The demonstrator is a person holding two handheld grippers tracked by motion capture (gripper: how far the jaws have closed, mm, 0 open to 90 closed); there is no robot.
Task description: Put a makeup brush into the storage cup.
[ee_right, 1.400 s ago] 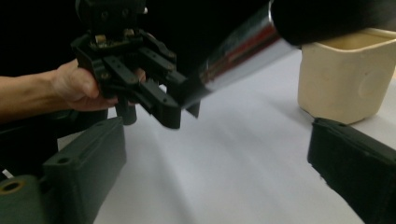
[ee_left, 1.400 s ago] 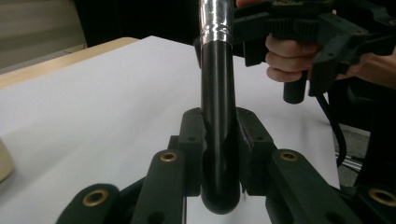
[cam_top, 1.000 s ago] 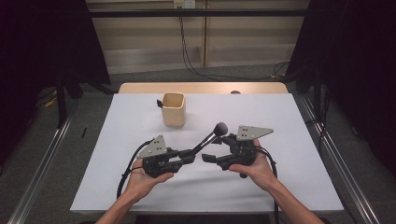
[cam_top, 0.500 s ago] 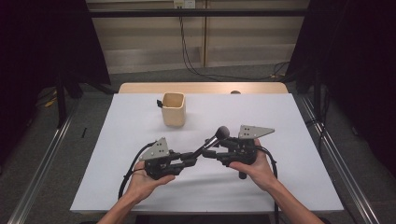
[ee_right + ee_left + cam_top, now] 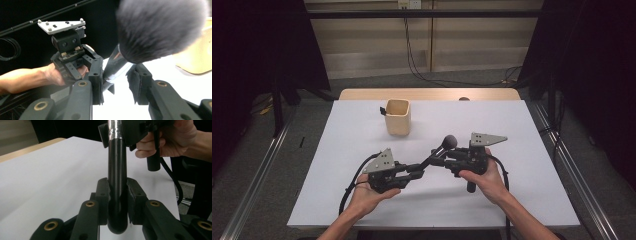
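**Brush bridges the two grippers at the table's near middle**

Since the earlier high view, the left gripper [image 5: 414,170] has drawn in toward the right gripper [image 5: 443,159], so the gap between the two hands is narrower, and the right gripper's jaws have just been closing around the brush. The beige, square-mouthed wooden cup [image 5: 398,116] has kept its place.

The black makeup brush with a silver ferrule and a dark, round, fluffy head [image 5: 436,153] lies slantwise between the grippers, above the white table [image 5: 522,150]. Its head points toward 1 o'clock and its handle end toward 7 o'clock. In the left gripper view, the left gripper [image 5: 117,195] is clamped on the rounded black handle [image 5: 117,182], with both pads pressed against its sides. In the right gripper view, the right gripper [image 5: 114,85] has its jaws on either side of the silver ferrule [image 5: 117,67]. The left pad touches the ferrule, while a slim gap shows at the right pad, so the jaws are not yet pressing from both sides. The fluffy head [image 5: 160,27] looms just past the jaw tips.

From the brush, the cup stands at 11 o'clock, well apart, on the far half of the table. A small black clip [image 5: 382,110] sits at the cup's 9 o'clock side, just beside it. Each hand holds its gripper near the table's front edge, the left hand [image 5: 367,192] at 7 o'clock of the brush, the right hand [image 5: 484,177] at 4 o'clock.
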